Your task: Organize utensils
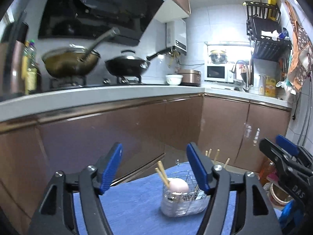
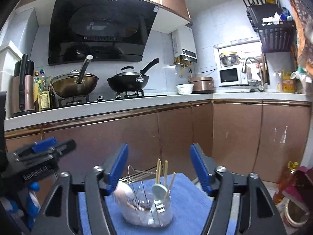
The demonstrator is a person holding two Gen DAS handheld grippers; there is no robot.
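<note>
Both claws — left (image 1: 154, 168), right (image 2: 159, 166) — agape, empty, above utensil holder (image 2: 148, 213)

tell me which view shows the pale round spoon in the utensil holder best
The right wrist view: the pale round spoon faces the camera, unblocked, between the open fingers. In the left wrist view I cannot pick it out; the right finger partly covers the holder.
</note>
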